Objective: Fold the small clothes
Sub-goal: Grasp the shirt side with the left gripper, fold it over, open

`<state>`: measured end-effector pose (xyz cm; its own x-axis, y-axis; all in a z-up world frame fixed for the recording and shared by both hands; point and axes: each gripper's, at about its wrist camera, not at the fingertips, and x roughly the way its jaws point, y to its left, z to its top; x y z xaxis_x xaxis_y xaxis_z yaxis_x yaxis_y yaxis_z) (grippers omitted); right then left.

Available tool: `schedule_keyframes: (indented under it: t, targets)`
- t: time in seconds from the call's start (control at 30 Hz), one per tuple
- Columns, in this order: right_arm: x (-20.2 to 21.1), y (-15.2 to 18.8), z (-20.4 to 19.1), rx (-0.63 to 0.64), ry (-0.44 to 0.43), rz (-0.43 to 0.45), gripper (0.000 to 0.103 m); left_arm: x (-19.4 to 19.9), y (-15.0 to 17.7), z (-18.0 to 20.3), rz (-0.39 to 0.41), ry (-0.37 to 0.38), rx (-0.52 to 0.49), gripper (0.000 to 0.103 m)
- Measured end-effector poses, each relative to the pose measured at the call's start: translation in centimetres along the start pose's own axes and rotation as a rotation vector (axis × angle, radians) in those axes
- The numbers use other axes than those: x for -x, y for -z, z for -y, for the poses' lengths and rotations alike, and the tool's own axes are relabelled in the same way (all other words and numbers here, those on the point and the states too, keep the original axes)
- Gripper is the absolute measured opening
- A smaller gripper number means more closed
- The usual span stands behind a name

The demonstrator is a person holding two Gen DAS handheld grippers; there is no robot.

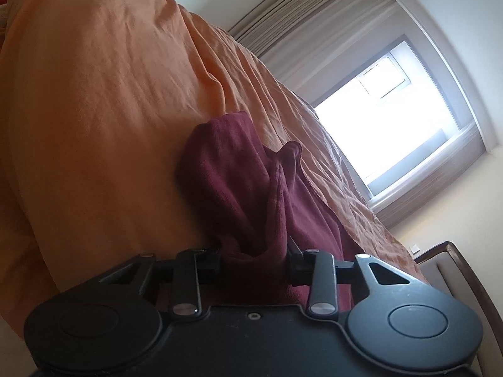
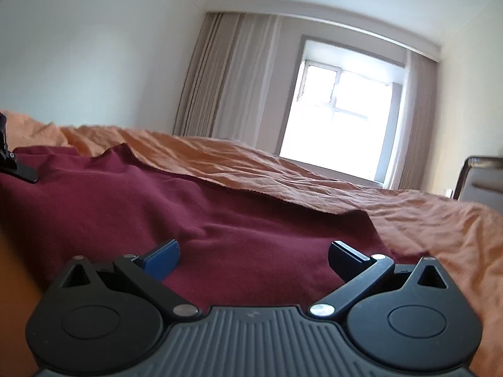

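Your left hand-held gripper (image 1: 254,259) is clenched on a bunched fold of the maroon garment (image 1: 239,185); the cloth fills the gap between its 2 fingers and rises in a crumpled ridge ahead of them. The left wrist view is rolled sideways, so the orange bedsheet (image 1: 103,100) fills the left of that frame and the window (image 1: 386,119) sits at the right.

Your right hand-held gripper (image 2: 254,259) is released, jaws spread wide, 1 blue-padded finger (image 2: 163,259) on the left and 1 dark finger (image 2: 347,257) on the right. Both fingers sit low over the maroon garment (image 2: 220,220); contact with the cloth looks likely but the low angle makes it hard to confirm.

The garment lies spread on the bed, on top of the wrinkled orange bedsheet (image 2: 314,176), with its far edge running diagonally from upper left to lower right. At the far left edge of the right wrist view, part of the other gripper (image 2: 15,166) sits on the garment.

Behind the bed: beige curtains (image 2: 226,75), a bright window (image 2: 336,116), white walls. A chair (image 2: 484,179) with a dark frame stands at the right, beside the bed.
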<state>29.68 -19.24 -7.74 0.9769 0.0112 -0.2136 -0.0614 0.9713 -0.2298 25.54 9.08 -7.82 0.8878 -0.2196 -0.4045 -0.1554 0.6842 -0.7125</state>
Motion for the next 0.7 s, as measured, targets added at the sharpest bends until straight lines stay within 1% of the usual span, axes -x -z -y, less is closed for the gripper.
schedule_keyframes:
  t: [0.13, 0.2, 0.27, 0.37, 0.43, 0.5, 0.57, 0.67, 0.7]
  targets:
    - [-0.3, -1.7, 0.1, 0.001, -0.069, -0.017, 0.103, 0.0, -0.2, -0.5, -0.011, 0.023, 0.03, 0.039]
    - [-0.6, -2.1, -0.3, 0.019, -0.083, -0.028, 0.103, 0.0, -0.3, -0.6, -0.014, 0.026, 0.036, 0.039]
    - [-1.1, -1.9, -1.4, 0.072, -0.069, -0.062, 0.103, 0.1, -0.3, -0.6, -0.013, 0.025, 0.033, 0.039]
    - [-0.4, -1.0, -2.2, 0.081, -0.024, -0.033, 0.103, 0.0, -0.1, -0.4, -0.011, 0.018, 0.024, 0.039]
    - [-0.1, -0.4, -2.4, 0.072, -0.015, -0.021, 0.103, 0.1, -0.1, -0.3, -0.004, 0.014, 0.019, 0.038]
    - [-0.1, -0.1, -2.0, 0.046, -0.024, -0.018, 0.103, 0.3, -0.1, 0.0, 0.006, 0.007, 0.014, 0.035]
    - [-0.3, -0.1, -1.6, 0.021, -0.037, -0.028, 0.103, 0.5, -0.2, 0.5, 0.013, 0.003, -0.012, 0.028]
    - [-0.4, -0.1, -1.2, 0.0, -0.049, -0.036, 0.103, 0.7, -0.5, 1.5, 0.021, -0.006, -0.05, 0.02]
    - [-0.3, -0.2, -1.0, -0.004, -0.055, -0.034, 0.103, 0.7, -0.6, 1.7, 0.024, -0.007, -0.057, 0.019]
